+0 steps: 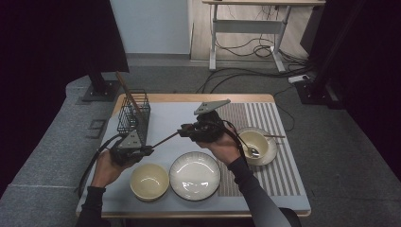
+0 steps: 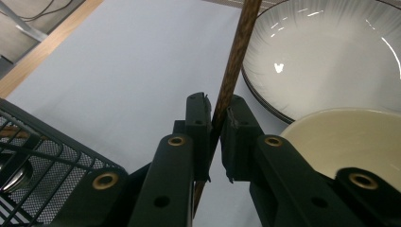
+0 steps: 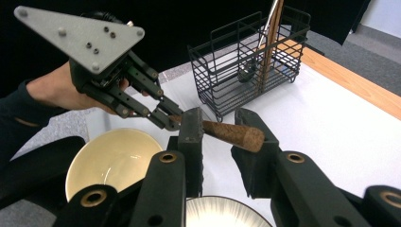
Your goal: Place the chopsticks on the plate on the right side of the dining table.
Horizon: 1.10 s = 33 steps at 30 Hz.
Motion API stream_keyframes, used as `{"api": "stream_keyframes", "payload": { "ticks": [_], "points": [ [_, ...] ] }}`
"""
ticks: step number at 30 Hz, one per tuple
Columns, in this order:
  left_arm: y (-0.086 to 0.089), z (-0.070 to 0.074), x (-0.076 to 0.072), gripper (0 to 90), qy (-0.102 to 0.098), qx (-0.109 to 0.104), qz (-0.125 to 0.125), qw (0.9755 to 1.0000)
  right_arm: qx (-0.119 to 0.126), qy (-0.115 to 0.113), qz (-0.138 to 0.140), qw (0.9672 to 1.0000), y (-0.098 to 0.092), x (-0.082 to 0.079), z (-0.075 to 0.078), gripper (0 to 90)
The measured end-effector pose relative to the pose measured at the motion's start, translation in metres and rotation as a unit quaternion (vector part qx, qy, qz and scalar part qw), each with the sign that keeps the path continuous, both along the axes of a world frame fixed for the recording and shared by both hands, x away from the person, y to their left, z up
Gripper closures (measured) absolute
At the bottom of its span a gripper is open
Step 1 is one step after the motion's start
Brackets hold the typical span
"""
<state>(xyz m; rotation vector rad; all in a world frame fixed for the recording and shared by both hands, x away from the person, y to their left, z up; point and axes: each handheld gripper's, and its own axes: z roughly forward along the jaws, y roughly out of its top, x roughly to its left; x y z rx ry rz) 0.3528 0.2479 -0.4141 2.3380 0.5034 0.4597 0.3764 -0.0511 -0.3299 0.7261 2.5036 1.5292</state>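
A brown wooden chopstick (image 1: pixel 165 139) lies level above the table between my two grippers. My left gripper (image 1: pixel 150 150) is shut on its thin end; in the left gripper view the stick (image 2: pixel 234 61) runs up from the pinched jaws (image 2: pixel 218 111). My right gripper (image 1: pixel 182 131) stands at the thick end (image 3: pixel 234 134), which lies between its jaws (image 3: pixel 222 127) with a gap beside it, so the pads do not press it. The left gripper (image 3: pixel 168 118) also shows across from it in the right gripper view.
A black wire basket (image 1: pixel 134 113) with utensils stands at the back left. In front lie a cream bowl (image 1: pixel 149 181) and a pale ribbed plate (image 1: pixel 195 175). At the right, on a striped mat (image 1: pixel 269 118), another bowl (image 1: pixel 259 142) holds a spoon (image 1: pixel 250 150).
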Motion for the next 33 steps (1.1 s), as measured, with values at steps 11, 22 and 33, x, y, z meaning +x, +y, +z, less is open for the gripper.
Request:
{"api": "stream_keyframes", "payload": {
  "ticks": [11, 22, 33],
  "points": [
    [0.002, 0.005, -0.002, 86.5, 0.005, -0.002, -0.016, 0.9999, -0.021, -0.018, -0.043, 0.9987, -0.002, 0.009, -0.007, 73.4],
    [-0.002, 0.003, 0.002, 86.4, 0.024, 0.001, -0.018, 0.9996, -0.021, -0.036, -0.075, 0.9963, -0.002, 0.01, -0.001, 46.8],
    [-0.002, 0.001, 0.003, 86.4, 0.036, -0.004, -0.021, 0.9991, -0.022, -0.071, -0.115, 0.9906, 0.003, 0.014, 0.009, 36.1]
  ]
}}
